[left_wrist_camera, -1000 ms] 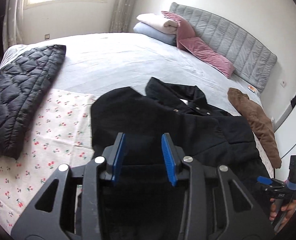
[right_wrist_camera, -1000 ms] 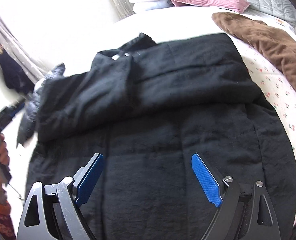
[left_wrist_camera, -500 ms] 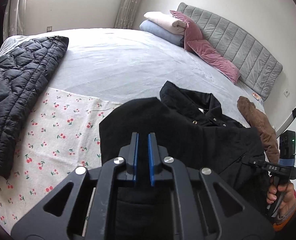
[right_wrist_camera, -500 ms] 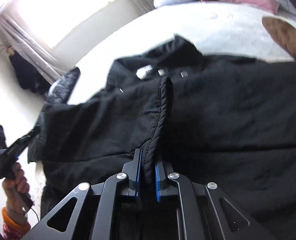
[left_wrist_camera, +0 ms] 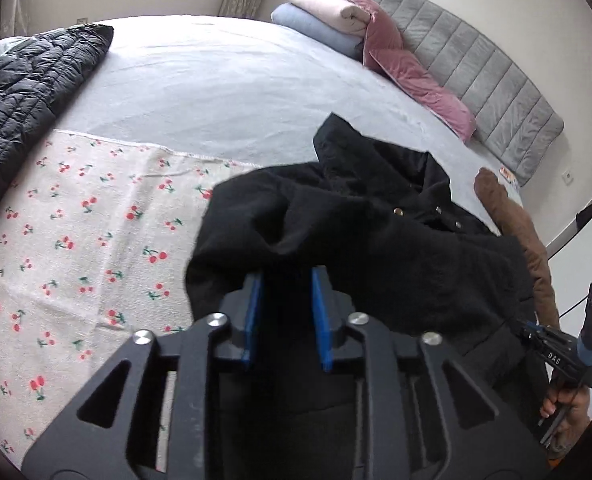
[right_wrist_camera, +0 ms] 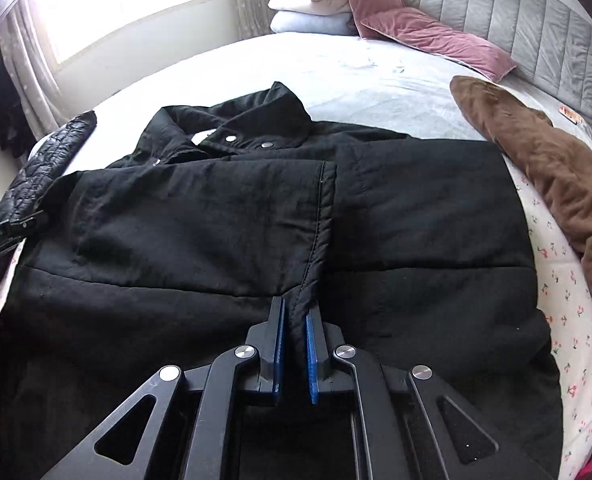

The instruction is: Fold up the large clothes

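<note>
A large black coat (right_wrist_camera: pixel 396 208) lies on the bed, collar away from me, one sleeve folded across its front. My right gripper (right_wrist_camera: pixel 293 316) is shut on the sleeve's cuff edge (right_wrist_camera: pixel 308 280) near the coat's middle. My left gripper (left_wrist_camera: pixel 285 280) holds a bunched fold of the black coat (left_wrist_camera: pixel 336 232) between its blue pads, lifted off the cherry-print sheet (left_wrist_camera: pixel 75 240). The pads stand a fabric's thickness apart. The right gripper's handle shows at the lower right of the left wrist view (left_wrist_camera: pixel 564 356).
A black quilted jacket (left_wrist_camera: pixel 19 92) lies on the bed's far left. A brown garment (right_wrist_camera: pixel 548 168) lies along the right edge. Pink pillows (right_wrist_camera: pixel 428 36), folded blankets (right_wrist_camera: pixel 316 8) and a grey headboard (right_wrist_camera: pixel 528 12) are at the head.
Both grippers went from open to shut on the coat. The right one has drawn the sleeve cuff across the coat's front. The left one has lifted its fold.
</note>
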Motion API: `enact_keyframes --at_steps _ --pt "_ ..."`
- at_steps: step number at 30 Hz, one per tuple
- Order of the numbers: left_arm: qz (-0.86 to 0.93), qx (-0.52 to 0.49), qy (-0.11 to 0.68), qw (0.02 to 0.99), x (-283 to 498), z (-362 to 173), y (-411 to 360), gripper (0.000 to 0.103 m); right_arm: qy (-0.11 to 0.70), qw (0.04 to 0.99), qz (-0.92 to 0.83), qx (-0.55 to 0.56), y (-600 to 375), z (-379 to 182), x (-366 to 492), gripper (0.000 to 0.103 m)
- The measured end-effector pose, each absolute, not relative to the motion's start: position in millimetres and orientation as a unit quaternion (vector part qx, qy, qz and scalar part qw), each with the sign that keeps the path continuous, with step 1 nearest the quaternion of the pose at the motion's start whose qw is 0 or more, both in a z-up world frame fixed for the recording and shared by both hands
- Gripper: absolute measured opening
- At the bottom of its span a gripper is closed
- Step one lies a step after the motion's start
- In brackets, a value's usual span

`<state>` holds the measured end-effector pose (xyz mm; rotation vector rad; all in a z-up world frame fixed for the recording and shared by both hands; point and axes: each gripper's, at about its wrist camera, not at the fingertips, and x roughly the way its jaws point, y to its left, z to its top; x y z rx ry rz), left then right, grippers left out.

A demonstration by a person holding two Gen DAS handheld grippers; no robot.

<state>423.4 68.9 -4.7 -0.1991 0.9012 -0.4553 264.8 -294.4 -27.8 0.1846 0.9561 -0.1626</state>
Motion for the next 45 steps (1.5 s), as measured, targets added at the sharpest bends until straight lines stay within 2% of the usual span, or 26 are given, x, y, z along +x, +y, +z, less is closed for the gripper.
enact_keyframes --at_steps 1,2,11,12,13,14,18,19,21,22,24,26,27,28,29,30,31,35,36,37,39,43,45 --pt "-0.211 -0.096 0.425 0.875 423 2 78 0.052 0.455 0.883 -0.070 0.092 -296 -21 257 0.008" --pt "-0.209 -0.096 0.424 0.876 425 7 85 0.056 0.451 0.886 -0.062 0.091 -297 -15 249 0.008" --pt "-0.196 -0.119 0.516 0.825 501 -21 69 0.055 0.478 0.875 -0.043 0.069 -288 -29 235 0.008" --pt "-0.198 -0.122 0.523 0.820 504 -25 65 0.051 0.478 0.875 -0.044 0.068 -287 -28 234 0.008" --pt "-0.205 -0.130 0.532 0.811 505 -29 61 0.021 0.476 0.876 -0.046 0.065 -286 -27 235 0.008" --pt "-0.207 -0.132 0.538 0.806 504 -30 58 0.010 0.473 0.878 -0.048 0.058 -283 -27 235 0.008" --pt "-0.183 -0.203 0.384 0.882 467 5 96 0.009 0.414 0.908 -0.066 0.023 -270 -1 228 0.008" --pt "-0.160 -0.220 0.370 0.888 465 3 108 0.009 0.396 0.915 -0.071 0.012 -266 6 229 0.007" --pt "-0.098 -0.229 0.392 0.885 470 -20 123 0.006 0.376 0.924 -0.071 -0.002 -261 9 240 0.007" --pt "-0.065 -0.222 0.409 0.883 474 -30 129 0.000 0.381 0.921 -0.078 -0.017 -258 4 250 0.007" --pt "-0.039 -0.258 0.429 0.865 475 -42 150 0.000 0.420 0.902 -0.090 -0.041 -257 -20 271 0.008" --pt "-0.066 -0.260 0.430 0.862 469 -37 158 0.000 0.470 0.880 -0.068 -0.014 -264 -43 279 0.012" --pt "-0.081 -0.234 0.430 0.868 465 -29 154 0.000 0.465 0.883 -0.060 0.003 -269 -43 276 0.016" --pt "-0.099 -0.207 0.427 0.875 461 -20 148 0.002 0.454 0.889 -0.054 0.022 -275 -38 271 0.029" --pt "-0.116 -0.187 0.423 0.879 456 -13 142 0.013 0.443 0.894 -0.044 0.051 -284 -33 268 0.038" --pt "-0.136 -0.166 0.422 0.881 452 -5 135 0.019 0.433 0.897 -0.034 0.082 -293 -29 267 0.060" --pt "-0.157 -0.154 0.419 0.881 449 2 128 0.030 0.419 0.900 -0.024 0.118 -303 -24 268 0.064" --pt "-0.208 -0.135 0.416 0.875 446 15 100 0.032 0.410 0.890 -0.028 0.194 -331 -27 308 0.064" --pt "-0.214 -0.140 0.420 0.871 448 13 94 0.032 0.424 0.883 -0.034 0.201 -330 -35 322 0.054" --pt "-0.215 -0.143 0.422 0.869 449 12 90 0.032 0.443 0.873 -0.028 0.205 -329 -44 336 0.007" --pt "-0.217 -0.153 0.411 0.872 449 11 87 0.030 0.451 0.876 -0.034 0.167 -319 -40 348 0.006" --pt "-0.237 -0.161 0.386 0.877 450 4 84 0.030 0.329 0.937 -0.053 0.106 -301 5 335 0.007" --pt "-0.212 -0.126 0.403 0.881 454 -10 74 0.030 0.348 0.931 -0.074 0.085 -299 -6 348 0.009"
